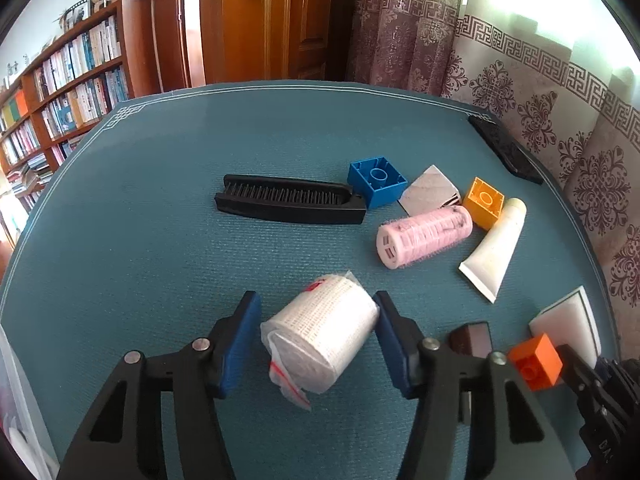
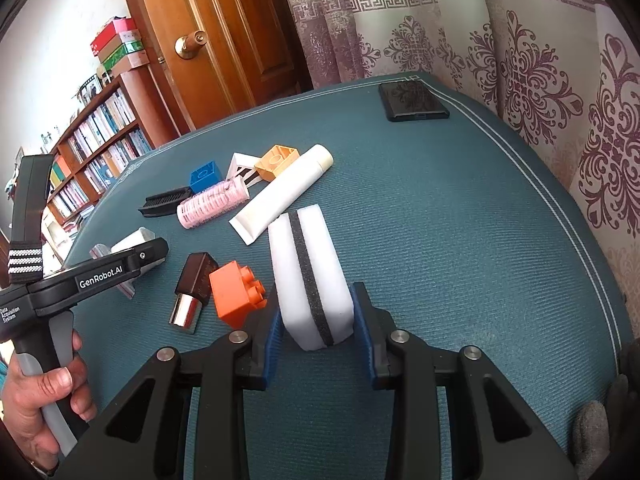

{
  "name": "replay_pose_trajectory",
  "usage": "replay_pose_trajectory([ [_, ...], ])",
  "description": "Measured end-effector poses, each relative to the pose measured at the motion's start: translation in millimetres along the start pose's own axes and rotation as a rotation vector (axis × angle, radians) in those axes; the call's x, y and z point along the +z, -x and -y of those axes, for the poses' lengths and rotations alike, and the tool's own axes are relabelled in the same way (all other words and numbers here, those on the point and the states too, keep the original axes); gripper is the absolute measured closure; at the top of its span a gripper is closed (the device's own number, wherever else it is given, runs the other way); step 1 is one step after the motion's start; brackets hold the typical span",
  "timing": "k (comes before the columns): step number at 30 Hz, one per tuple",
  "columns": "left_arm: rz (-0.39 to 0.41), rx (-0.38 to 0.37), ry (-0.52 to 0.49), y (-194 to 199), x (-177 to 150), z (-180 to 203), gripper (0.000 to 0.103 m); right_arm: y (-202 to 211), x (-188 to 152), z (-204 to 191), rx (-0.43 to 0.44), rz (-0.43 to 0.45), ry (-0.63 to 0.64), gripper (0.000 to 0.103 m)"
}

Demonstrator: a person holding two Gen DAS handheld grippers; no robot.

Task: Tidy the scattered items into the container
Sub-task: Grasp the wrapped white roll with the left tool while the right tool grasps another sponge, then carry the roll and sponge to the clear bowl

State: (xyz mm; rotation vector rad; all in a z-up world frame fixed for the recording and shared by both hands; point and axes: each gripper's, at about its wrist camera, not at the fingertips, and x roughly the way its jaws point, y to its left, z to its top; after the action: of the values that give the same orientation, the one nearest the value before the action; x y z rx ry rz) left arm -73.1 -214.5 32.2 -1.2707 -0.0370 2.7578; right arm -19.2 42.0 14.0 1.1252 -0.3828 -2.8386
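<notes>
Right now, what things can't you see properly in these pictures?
- Container: in neither view, so I cannot tell where it stands.
- Brown case: left wrist view, partly behind the left hand-held gripper.
- Gauze roll: right wrist view, mostly behind that gripper.
- Comb: right wrist view, one end hidden by the pink roller.

Your table (image 1: 160,220), under its teal mat, carries a black comb (image 1: 288,200), blue brick (image 1: 376,181), yellow brick (image 1: 485,202), pink roller (image 1: 424,236), white tube (image 1: 494,252), bandage roll (image 1: 320,338), orange brick (image 2: 234,294), striped sponge (image 2: 310,272) and a dark phone (image 2: 412,102).
</notes>
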Motion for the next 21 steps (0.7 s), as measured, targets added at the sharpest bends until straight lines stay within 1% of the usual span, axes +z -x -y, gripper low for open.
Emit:
replay_pose_trajectory([
  [2, 0.001, -0.001, -0.003, 1.4, -1.3, 1.0, 0.048, 0.6, -0.6, 0.5, 0.002, 0.002, -0.003, 0.068],
  [12, 0.043, 0.014, -0.012, 23.6, -9.1, -2.5, 0.048, 9.0, -1.8, 5.2, 0.012, 0.031, -0.033, 0.069],
  [21, 0.070, 0.030, -0.009, 44.1, -14.9, -8.3, 0.048, 16.3, -5.4, 5.1, -0.002, 0.041, -0.046, 0.069],
])
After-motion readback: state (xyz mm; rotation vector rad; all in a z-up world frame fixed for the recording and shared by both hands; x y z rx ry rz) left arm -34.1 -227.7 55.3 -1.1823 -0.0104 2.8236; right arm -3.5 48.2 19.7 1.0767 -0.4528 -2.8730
